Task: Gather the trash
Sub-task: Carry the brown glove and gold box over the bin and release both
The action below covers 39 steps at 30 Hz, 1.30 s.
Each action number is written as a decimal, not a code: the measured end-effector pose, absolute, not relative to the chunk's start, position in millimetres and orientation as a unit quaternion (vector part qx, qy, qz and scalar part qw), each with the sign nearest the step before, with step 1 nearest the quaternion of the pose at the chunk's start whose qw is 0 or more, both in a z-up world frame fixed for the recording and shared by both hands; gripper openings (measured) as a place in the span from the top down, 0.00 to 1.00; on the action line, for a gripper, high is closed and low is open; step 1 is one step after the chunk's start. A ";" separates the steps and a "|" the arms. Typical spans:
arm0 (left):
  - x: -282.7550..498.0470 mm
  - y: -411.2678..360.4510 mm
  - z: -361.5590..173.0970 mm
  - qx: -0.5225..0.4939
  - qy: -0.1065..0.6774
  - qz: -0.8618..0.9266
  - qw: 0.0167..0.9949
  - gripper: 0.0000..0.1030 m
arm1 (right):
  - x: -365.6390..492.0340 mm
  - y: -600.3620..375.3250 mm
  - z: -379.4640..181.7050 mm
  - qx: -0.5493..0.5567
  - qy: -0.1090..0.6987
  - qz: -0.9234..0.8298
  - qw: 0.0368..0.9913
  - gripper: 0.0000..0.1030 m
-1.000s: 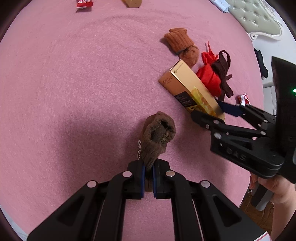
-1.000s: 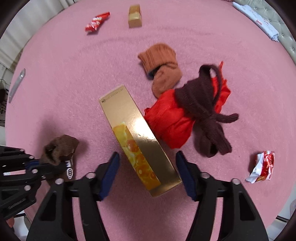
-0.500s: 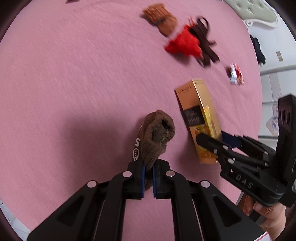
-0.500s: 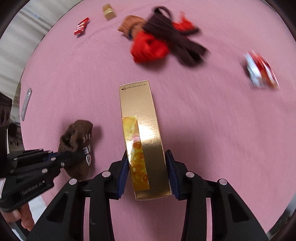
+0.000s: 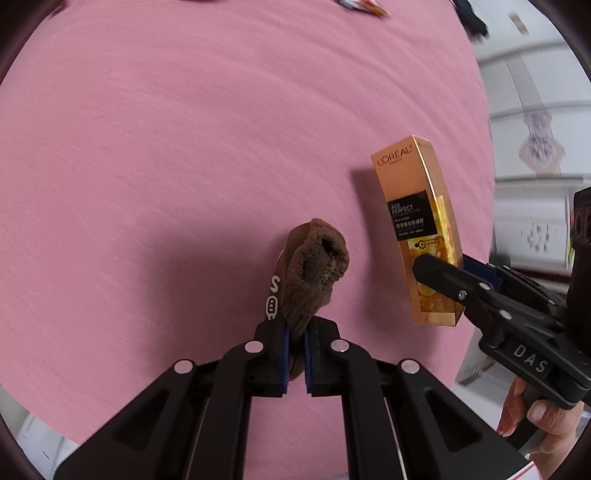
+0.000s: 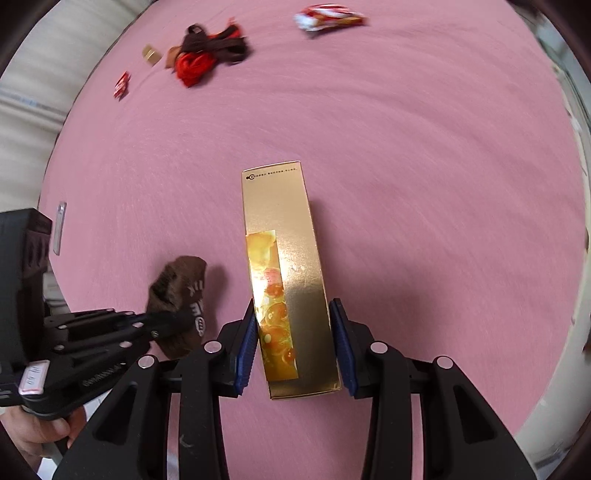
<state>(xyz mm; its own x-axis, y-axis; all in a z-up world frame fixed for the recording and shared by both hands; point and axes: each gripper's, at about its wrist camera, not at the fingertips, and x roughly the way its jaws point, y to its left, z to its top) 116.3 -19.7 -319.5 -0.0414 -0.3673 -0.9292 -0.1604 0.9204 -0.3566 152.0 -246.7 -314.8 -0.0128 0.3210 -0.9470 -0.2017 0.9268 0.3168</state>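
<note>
A fuzzy brown sock (image 5: 314, 266) hangs pinched at its lower end between the pads of my left gripper (image 5: 295, 332), which is shut on it above the pink bedspread (image 5: 166, 147). A long gold cosmetics box (image 6: 280, 229) sits lengthwise between the blue pads of my right gripper (image 6: 293, 332), which press on both of its sides near its lower end. The left wrist view shows the box (image 5: 417, 221) to the right of the sock, held by the right gripper (image 5: 443, 264). The right wrist view shows the sock (image 6: 181, 277) and left gripper (image 6: 173, 321) at lower left.
Far across the bedspread lie a red-and-white wrapper (image 6: 327, 16), a heap of red and dark brown clothes (image 6: 207, 51), a small gold box (image 6: 151, 54) and a small red wrapper (image 6: 122, 85). A silver strip (image 6: 59, 227) lies at the left edge. The bed's edge runs close on the right (image 5: 484, 184).
The right gripper closed on the gold box and lifted it, turning it straight. Both grippers have moved away from the clothes heap toward the bed's edge, the sock still held.
</note>
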 end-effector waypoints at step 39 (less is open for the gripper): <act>40.1 -493.3 -294.5 0.071 0.715 -0.355 0.598 0.93 | -41.5 -671.2 -307.7 0.283 0.611 -0.096 0.733 0.63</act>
<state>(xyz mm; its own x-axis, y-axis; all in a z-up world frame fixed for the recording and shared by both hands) 40.1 -493.3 -294.5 -0.2743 -0.3235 -0.9056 0.5257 0.7381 -0.4229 -41.5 -671.2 -307.7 0.2339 0.2059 -0.9502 0.4873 0.8209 0.2978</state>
